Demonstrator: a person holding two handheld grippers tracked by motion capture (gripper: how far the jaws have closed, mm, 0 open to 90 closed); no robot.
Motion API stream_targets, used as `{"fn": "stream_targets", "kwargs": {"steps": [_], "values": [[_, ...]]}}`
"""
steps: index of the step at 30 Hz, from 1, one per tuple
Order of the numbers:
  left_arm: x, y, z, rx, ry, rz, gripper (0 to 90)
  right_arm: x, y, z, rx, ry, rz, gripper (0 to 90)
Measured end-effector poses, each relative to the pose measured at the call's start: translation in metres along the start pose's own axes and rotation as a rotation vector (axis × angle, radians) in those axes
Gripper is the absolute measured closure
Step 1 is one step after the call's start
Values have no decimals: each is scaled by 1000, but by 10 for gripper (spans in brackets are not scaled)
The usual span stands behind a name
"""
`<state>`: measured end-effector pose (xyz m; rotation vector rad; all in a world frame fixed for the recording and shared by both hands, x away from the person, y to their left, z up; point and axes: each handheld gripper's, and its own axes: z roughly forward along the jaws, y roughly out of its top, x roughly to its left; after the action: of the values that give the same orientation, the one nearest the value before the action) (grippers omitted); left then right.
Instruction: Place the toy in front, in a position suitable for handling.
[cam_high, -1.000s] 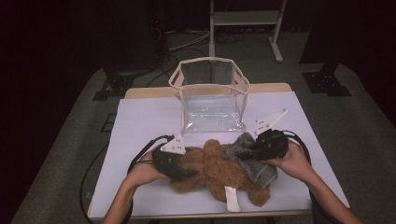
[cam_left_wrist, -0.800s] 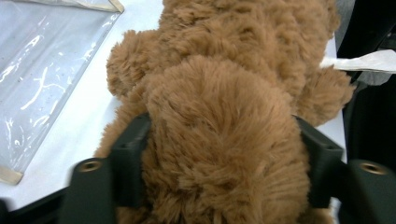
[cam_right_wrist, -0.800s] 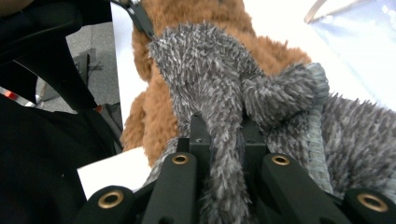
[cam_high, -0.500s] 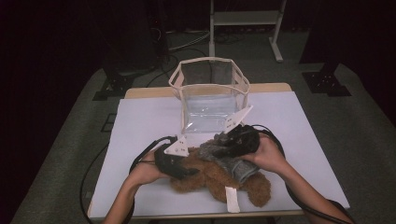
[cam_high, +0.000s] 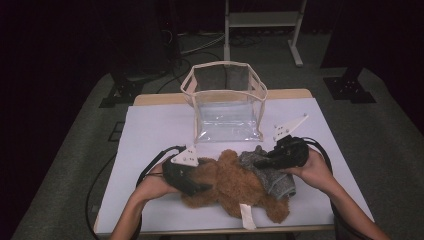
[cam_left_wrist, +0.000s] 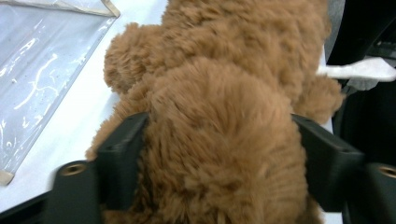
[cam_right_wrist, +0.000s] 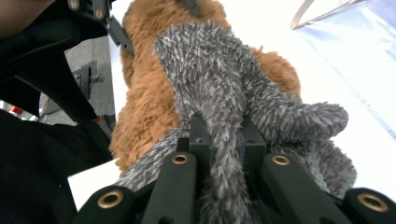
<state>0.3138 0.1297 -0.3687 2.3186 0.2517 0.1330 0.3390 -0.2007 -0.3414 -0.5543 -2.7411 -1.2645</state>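
On the table (cam_high: 150, 125), the left gripper (cam_high: 192, 182) has its fingers spread wide around the brown plush bear (cam_high: 235, 185); the right gripper (cam_high: 265, 161) pinches the grey plush toy (cam_high: 272, 177) lying across it, near the clear bag (cam_high: 227, 107)

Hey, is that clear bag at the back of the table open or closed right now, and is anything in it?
Open and empty: the clear bag stands upright, its rim spread wide, with nothing showing through its walls.

Right gripper (cam_high: 260, 162) swings back out from over the brown plush toy (cam_high: 235, 185), dragging the grey plush toy (cam_high: 270, 175) pinched in its jaws with it
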Motion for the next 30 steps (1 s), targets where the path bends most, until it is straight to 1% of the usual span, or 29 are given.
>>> {"fn": "stream_targets", "kwargs": {"steps": [1,2,3,4,5,6,7,8,11,13,14,15,16,19,20,21,23,25,26,27,28,29,30], "values": [[0,0,0,0,0,0,190,2,-1,1,3,4,-4,797],[0,1,0,-5,-8,-17,197,3,-2,1,5,10,-4,798],[0,2,-1,3,-10,-1,250,4,-2,2,8,20,-6,798],[0,2,-1,3,-10,-1,302,6,-2,2,12,22,-5,797],[-2,0,-2,14,-1,27,350,7,-1,2,15,22,-13,797],[-2,-1,-1,14,1,31,380,8,1,3,20,23,-14,797],[-3,-2,0,17,7,44,413,9,6,4,32,16,-27,797],[-4,-2,1,12,12,43,427,10,10,6,39,9,-39,798],[-7,-1,2,17,21,73,442,13,27,18,57,7,-78,798],[-8,0,2,22,21,76,442,15,38,28,74,11,-92,798],[-8,0,2,22,21,76,441,15,38,28,74,11,-92,798],[-8,0,2,24,21,81,441,15,43,34,79,18,-95,797],[-9,-1,1,26,20,75,438,15,50,45,85,29,-109,797],[-8,-3,0,25,22,72,435,16,52,48,92,33,-107,798],[-8,-5,-1,18,20,63,435,15,51,47,89,35,-108,797],[-7,-6,-2,13,20,59,434,12,46,38,74,30,-95,797],[-7,-8,-2,9,18,48,431,9,38,28,66,19,-78,797],[-7,-9,-3,8,22,47,429,5,26,17,51,12,-53,797],[-7,-9,-3,8,22,47,428,5,26,17,51,12,-53,797],[-8,-9,-3,9,22,45,428,4,20,11,43,8,-39,797],[-8,-9,-3,10,22,44,427,3,12,4,27,5,-14,797],[-8,-9,-3,9,23,39,426,2,6,-1,19,2,-3,797],[-8,-9,-2,6,23,33,425,1,-3,-9,13,-11,8,797]]}}
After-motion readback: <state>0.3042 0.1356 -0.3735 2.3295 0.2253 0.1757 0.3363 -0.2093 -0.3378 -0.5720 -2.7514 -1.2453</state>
